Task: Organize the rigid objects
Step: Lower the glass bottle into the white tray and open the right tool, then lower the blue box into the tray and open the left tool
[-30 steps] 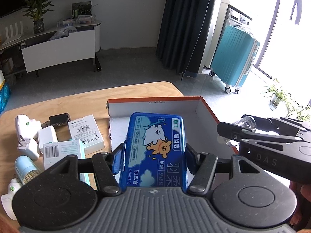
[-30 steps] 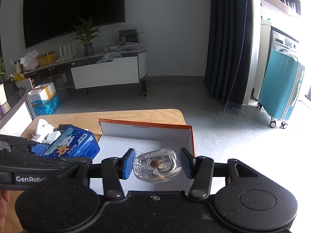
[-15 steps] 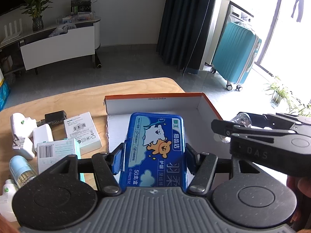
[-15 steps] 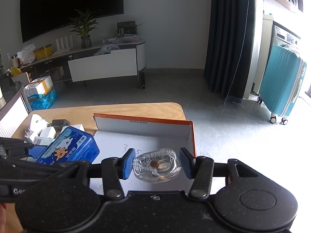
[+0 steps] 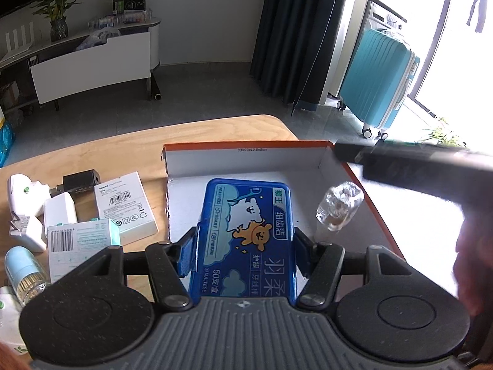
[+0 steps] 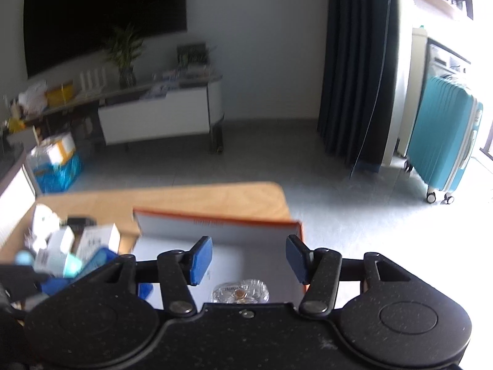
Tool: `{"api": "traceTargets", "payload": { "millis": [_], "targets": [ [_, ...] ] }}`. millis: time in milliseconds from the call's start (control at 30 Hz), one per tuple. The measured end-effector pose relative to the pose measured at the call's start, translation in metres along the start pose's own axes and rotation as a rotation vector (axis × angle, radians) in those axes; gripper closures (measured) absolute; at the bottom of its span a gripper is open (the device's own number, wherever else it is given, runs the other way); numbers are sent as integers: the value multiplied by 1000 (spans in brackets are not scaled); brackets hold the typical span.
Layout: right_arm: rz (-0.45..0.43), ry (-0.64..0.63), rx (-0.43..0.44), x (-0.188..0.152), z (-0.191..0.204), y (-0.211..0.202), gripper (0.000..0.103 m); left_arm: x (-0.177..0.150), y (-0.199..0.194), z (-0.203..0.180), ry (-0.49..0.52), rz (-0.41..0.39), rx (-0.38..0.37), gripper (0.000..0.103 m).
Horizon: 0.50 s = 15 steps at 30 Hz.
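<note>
My left gripper [image 5: 245, 243] is shut on a blue floss-pick box [image 5: 246, 231] and holds it over the orange-rimmed white cardboard box [image 5: 246, 146]. A clear glass bottle [image 5: 337, 208] stands inside that box at the right, free of any gripper; it also shows in the right wrist view [image 6: 238, 291]. My right gripper [image 6: 248, 259] is open and empty, raised above the bottle. In the left wrist view it is a blurred dark bar [image 5: 409, 166] at the right.
On the wooden table [image 5: 123, 148] left of the box lie white chargers [image 5: 58, 209], a black adapter [image 5: 81, 178], white packages [image 5: 123, 203] and a light-blue capped bottle [image 5: 23, 268]. A teal suitcase [image 5: 379, 77] stands on the floor beyond.
My right gripper has opened and let go of the glass bottle, which now stands in the box, and the gripper has lifted away. My left gripper has kept the blue box.
</note>
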State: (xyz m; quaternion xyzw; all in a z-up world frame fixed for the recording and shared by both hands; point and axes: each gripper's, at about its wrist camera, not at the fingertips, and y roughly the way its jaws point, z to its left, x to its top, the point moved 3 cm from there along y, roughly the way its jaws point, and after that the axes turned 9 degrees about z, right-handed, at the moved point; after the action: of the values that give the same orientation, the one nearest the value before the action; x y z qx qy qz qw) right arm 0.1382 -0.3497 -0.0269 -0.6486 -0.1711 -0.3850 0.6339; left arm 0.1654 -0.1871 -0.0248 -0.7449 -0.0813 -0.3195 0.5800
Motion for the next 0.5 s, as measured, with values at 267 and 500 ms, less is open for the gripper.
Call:
{"api": "traceTargets", "payload": {
  "millis": [267,500],
  "targets": [
    [-75,32,-17,-1,-15,-30,35,12,13,-11,-3,-1,-18,40],
    [-88,30,-18,-5,-14,-45,34,20,5,-13,-10,-33,-31,22]
  ]
}}
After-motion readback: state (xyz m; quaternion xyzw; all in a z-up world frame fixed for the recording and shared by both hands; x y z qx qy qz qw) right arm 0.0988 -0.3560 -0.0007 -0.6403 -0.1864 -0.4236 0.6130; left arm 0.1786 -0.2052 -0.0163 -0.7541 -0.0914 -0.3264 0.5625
